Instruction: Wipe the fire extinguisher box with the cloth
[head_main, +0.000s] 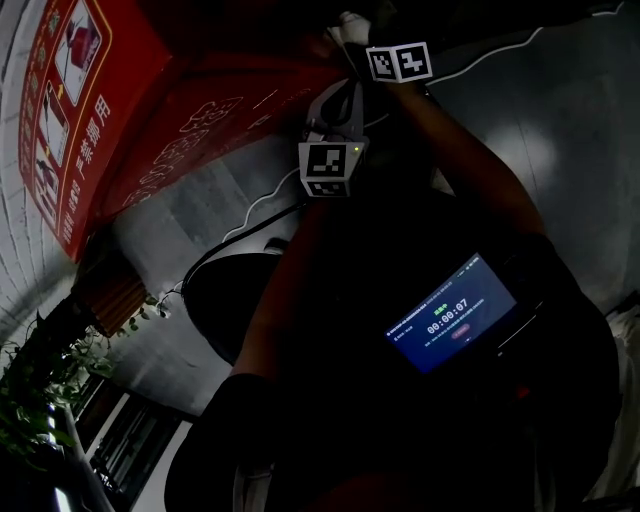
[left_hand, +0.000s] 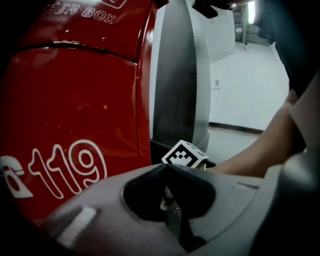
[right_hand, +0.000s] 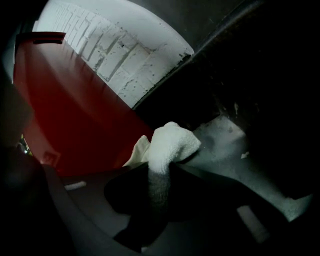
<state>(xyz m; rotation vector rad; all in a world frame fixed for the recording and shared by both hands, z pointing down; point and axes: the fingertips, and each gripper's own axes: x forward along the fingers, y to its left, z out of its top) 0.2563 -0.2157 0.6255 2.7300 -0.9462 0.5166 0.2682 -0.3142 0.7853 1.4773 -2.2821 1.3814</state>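
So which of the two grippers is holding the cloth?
The right gripper: its jaws clamp the white cloth. The left gripper has its jaws together on nothing.

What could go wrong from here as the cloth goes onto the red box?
1. The right gripper pinches the cloth with only a small wad poking past its jaws; the hard jaw tips might scrape the red box.
2. The left gripper, shut and empty, sits close to the right one's marker cube; the two could knock together.

Lit phone screen (head_main: 450, 325), leafy plant (head_main: 45, 385); white brick wall (right_hand: 115, 55), perhaps a grey metal cabinet (left_hand: 177, 85)
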